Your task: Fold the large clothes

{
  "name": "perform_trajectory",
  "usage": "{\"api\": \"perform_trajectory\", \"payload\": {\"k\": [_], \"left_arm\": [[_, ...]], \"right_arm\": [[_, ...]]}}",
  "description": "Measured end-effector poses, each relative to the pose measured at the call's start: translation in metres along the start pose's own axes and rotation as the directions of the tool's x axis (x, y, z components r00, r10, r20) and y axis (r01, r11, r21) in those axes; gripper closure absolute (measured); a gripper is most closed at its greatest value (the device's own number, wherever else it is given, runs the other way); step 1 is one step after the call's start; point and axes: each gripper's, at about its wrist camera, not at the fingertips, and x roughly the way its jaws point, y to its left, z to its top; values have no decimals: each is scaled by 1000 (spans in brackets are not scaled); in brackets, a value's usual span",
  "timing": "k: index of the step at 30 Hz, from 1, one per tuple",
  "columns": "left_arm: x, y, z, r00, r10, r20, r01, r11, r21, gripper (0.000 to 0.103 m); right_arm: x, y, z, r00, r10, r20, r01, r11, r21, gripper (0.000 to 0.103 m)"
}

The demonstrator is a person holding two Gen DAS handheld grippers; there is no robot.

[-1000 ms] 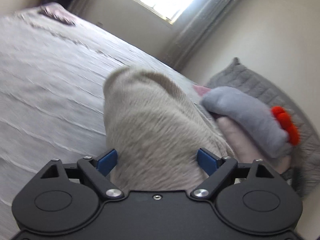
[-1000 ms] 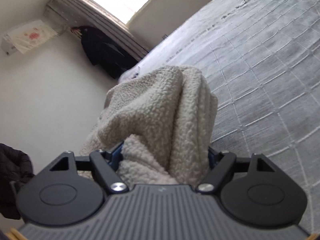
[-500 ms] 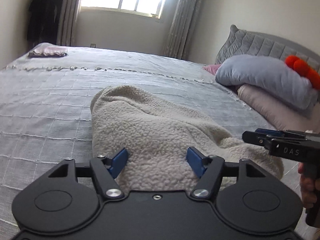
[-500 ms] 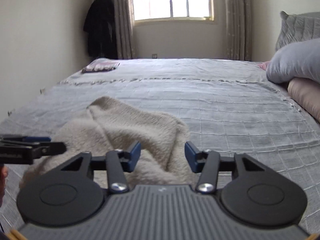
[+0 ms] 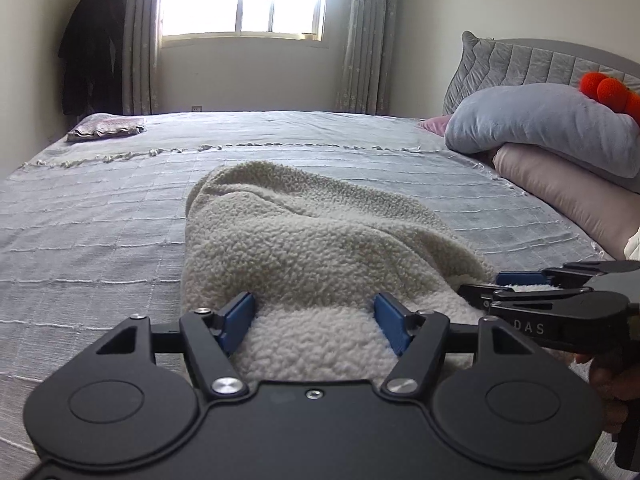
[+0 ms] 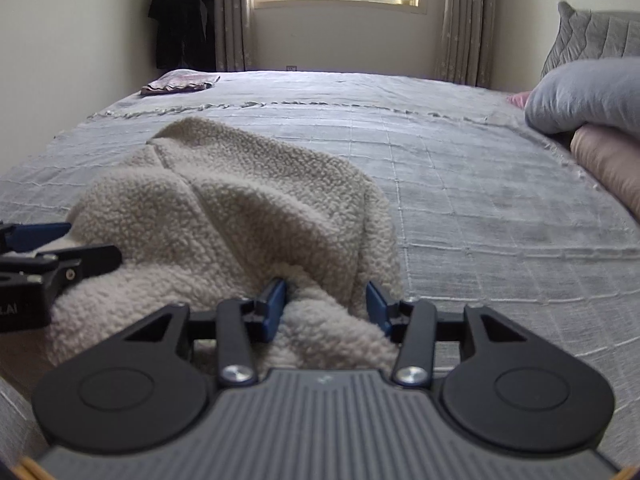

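Fleece jacket [image 5: 320, 248] sits bunched on the bed [image 5: 100, 208], both the left gripper [image 5: 316, 322] and right gripper [image 6: 326, 304] spread open around it, so grabbing now could pinch extra layers.

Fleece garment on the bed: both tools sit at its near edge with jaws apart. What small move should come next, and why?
Probably close both tools on the near edge. The left tool and right tool each have cream fleece garment lying between open blue pads, and the garment lies bunched, not flat, on the grey bedspread. Gripping the edge would let them lift and spread it.
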Motion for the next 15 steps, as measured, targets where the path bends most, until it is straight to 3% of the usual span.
{"api": "perform_trajectory", "payload": {"k": [7, 11, 12, 15], "left_arm": [[-55, -8, -9, 999, 28, -31, -29, 999, -27, 35], [-85, -23, -23, 994, 63, -84, -62, 998, 23, 31], [-92, -27, -26, 993, 81, -87, -78, 996, 34, 29], [-113, -35, -34, 986, 134, -103, -134, 991, 6, 16]], "right_arm": [[-56, -5, -11, 1000, -10, -21, 10, 1000, 13, 47], [-89, -11, -22, 1000, -2, -23, 3, 999, 49, 42], [-98, -12, -25, 1000, 0, -22, 1, 998, 62, 35], [-119, -13, -34, 1000, -8, -16, 9, 997, 80, 30]]}}
